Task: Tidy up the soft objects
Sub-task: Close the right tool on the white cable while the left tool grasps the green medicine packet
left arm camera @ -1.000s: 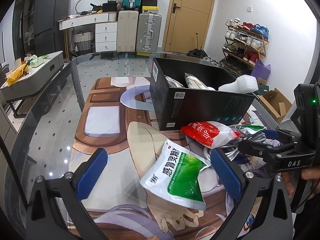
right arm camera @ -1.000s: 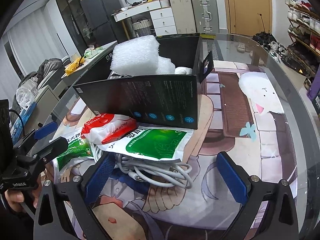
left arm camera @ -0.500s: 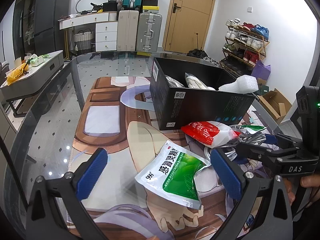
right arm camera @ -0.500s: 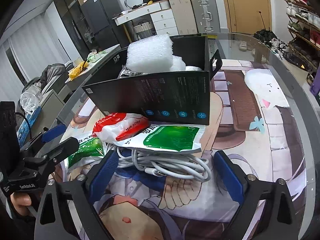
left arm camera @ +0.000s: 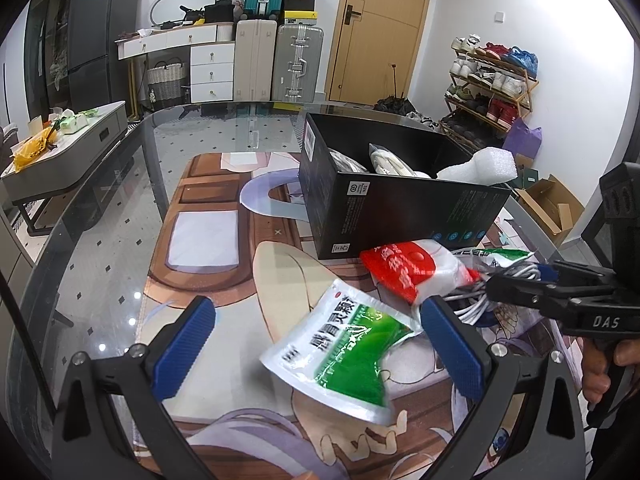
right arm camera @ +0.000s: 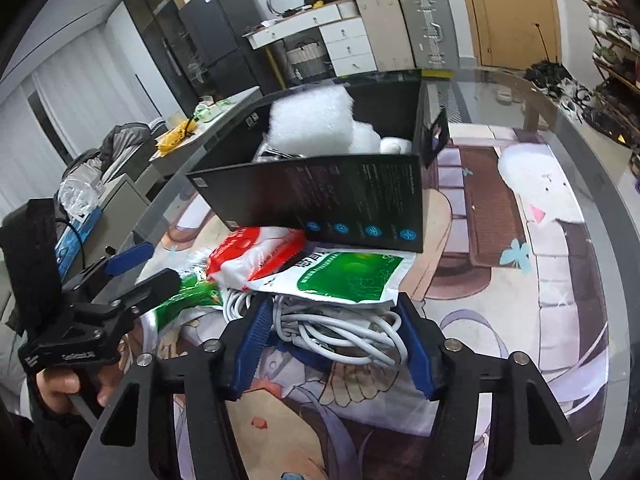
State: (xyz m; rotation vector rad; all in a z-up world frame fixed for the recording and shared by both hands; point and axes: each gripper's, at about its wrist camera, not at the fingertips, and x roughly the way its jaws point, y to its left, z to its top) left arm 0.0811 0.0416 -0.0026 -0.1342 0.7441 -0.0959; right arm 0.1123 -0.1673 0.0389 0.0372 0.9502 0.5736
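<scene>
Beyond the bench's (left arm camera: 100, 280) far edge stand two suitcases (left arm camera: 280, 64) beside a white drawer unit (left arm camera: 212, 72), a wooden door (left arm camera: 384, 28), and a shoe rack (left arm camera: 492, 80) off its right corner.

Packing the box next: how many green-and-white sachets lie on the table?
2: one green sachet between the left gripper's fingers; another atop the cable bundle. Others may be hidden.

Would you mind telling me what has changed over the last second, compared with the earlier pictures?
The right gripper moved forward and narrowed around the white cable bundle, its fingers now close on both sides; a firm grip is not certain. The left gripper stayed open above the green packet. The red packet and black box stayed put.
</scene>
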